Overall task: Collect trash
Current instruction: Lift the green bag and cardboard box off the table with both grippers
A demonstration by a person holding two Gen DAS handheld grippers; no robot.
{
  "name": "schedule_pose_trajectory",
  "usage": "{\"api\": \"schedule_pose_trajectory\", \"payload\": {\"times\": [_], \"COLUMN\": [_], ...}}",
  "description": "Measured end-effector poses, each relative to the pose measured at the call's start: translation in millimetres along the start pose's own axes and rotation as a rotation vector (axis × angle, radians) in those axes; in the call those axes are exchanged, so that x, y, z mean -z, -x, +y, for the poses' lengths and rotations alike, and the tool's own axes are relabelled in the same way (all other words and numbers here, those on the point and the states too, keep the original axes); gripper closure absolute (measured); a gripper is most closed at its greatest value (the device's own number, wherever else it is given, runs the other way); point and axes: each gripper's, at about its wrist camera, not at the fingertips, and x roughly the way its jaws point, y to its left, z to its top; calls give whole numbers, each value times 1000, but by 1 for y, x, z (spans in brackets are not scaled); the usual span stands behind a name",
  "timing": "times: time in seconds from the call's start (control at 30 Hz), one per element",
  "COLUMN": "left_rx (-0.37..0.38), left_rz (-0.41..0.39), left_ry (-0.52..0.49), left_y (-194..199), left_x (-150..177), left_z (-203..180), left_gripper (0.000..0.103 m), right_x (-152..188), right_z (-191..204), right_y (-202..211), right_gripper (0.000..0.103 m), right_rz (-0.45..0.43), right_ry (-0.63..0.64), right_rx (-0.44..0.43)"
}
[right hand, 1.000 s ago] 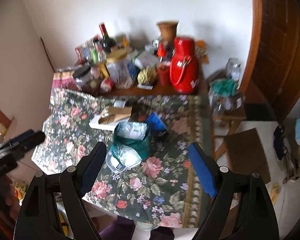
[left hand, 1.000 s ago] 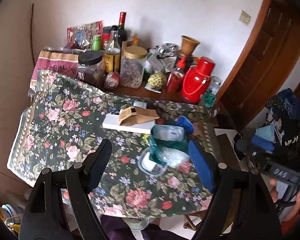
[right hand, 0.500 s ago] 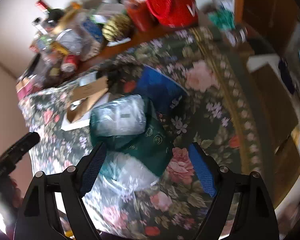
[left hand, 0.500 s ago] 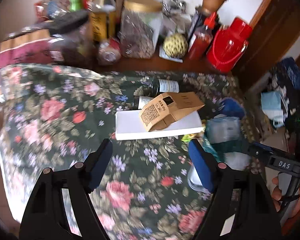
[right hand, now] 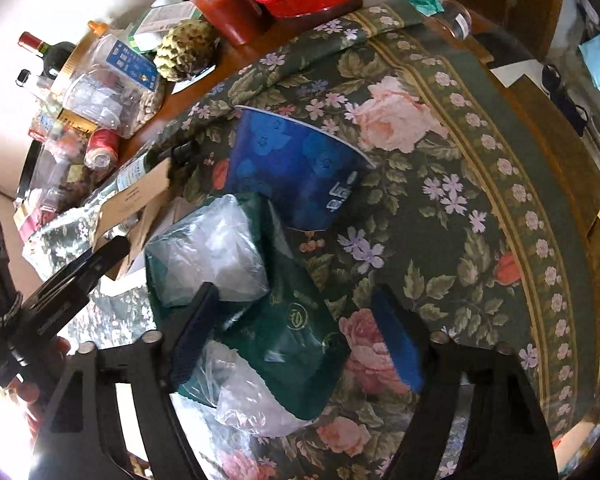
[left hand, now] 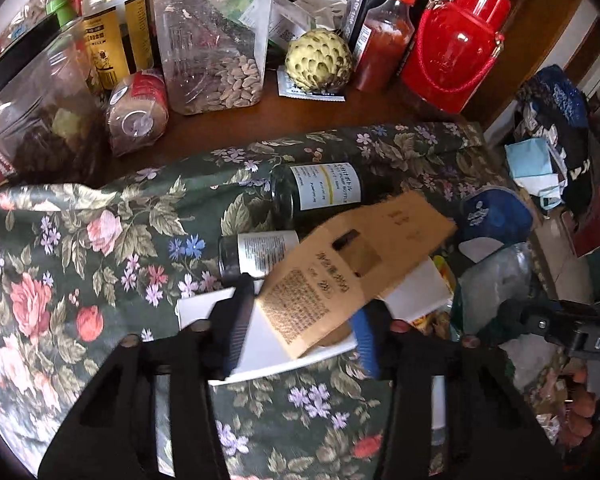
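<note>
A brown cardboard box (left hand: 340, 272) lies tilted on a flat white box (left hand: 260, 344) on the floral tablecloth (left hand: 80, 260). My left gripper (left hand: 302, 332) points down at it. Its jaws are closing, with the box's near corner between the pads and a thin gap still showing at the left pad. My right gripper (right hand: 296, 340) hangs over a green packet (right hand: 292, 352) wrapped in clear plastic bags (right hand: 212, 248). Its jaws are closing too, astride the packet, with the right pad clear of it. A blue paper cup (right hand: 300, 168) lies on its side just beyond.
Two dark glass bottles (left hand: 320, 192) lie behind the cardboard box. Along the table's back stand a red thermos (left hand: 456, 44), a sauce bottle (left hand: 384, 40), a custard apple (left hand: 316, 60), a seed jar (left hand: 212, 40) and more jars. The table edge (right hand: 560, 184) drops away at right.
Both grippers have come down close to the table. The left one moved over the cardboard box and narrowed its jaws. The right one sank over the green packet and narrowed slightly.
</note>
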Motion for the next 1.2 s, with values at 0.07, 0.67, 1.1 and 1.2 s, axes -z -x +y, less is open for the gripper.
{"api": "schedule_pose_trajectory", "payload": {"times": [0.07, 0.67, 1.1, 1.2], "left_rx": [-13, -51, -121, -118], "left_rz": [-13, -131, -312, -354], "left_ry": [15, 163, 218, 238], "left_y": [0, 77, 167, 187], "left_x": [-1, 12, 38, 49], "left_z": [2, 4, -54, -74], "left_gripper": [75, 103, 103, 103], "right_x": [0, 12, 22, 26], "right_z": [2, 41, 34, 28], "right_y": [0, 47, 150, 174], "right_gripper": [49, 92, 93, 93], "right_rz": [9, -73, -329, -380], "right_ry": [16, 228, 382, 417], "right_rx": [-9, -66, -56, -65]}}
